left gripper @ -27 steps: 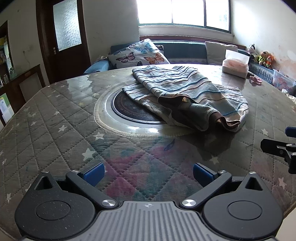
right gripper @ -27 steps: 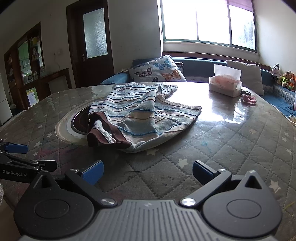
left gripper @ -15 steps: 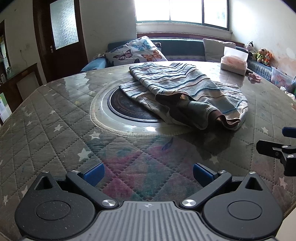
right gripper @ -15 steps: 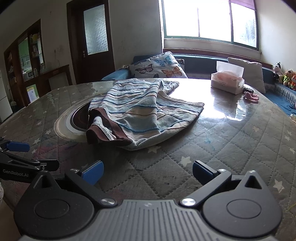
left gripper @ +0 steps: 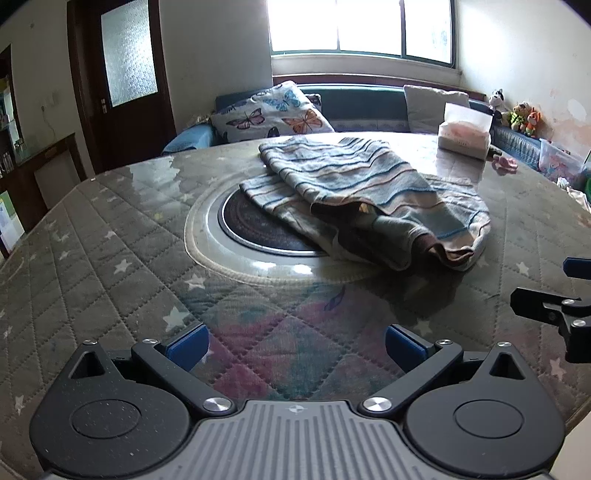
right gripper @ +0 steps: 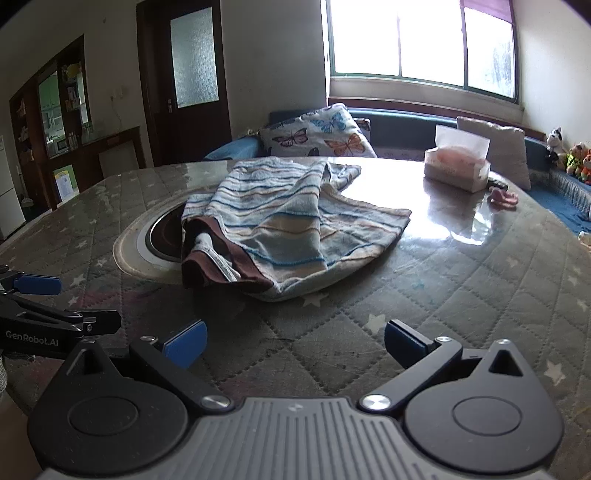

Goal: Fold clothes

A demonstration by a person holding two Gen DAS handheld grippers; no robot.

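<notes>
The left gripper (left gripper: 295, 341) and right gripper (right gripper: 295, 341) are both wide open, holding nothing, near 1 striped cloth (right gripper: 280, 229) on 1 table (right gripper: 480, 288).

Round quilted table (left gripper: 110, 266): striped garment (left gripper: 369, 195) crumpled over centre disc (left gripper: 258, 229); tissue box (left gripper: 463, 134), pink item (left gripper: 505, 162) far side.

light: overexposed window (left gripper: 360, 29) backlight | glare: table (right gripper: 454, 218) sheen | room dim | edges: fisheye bending, dark corners

"genrobot.ai" on left claw (right gripper: 37, 291) (white lettering)
</notes>
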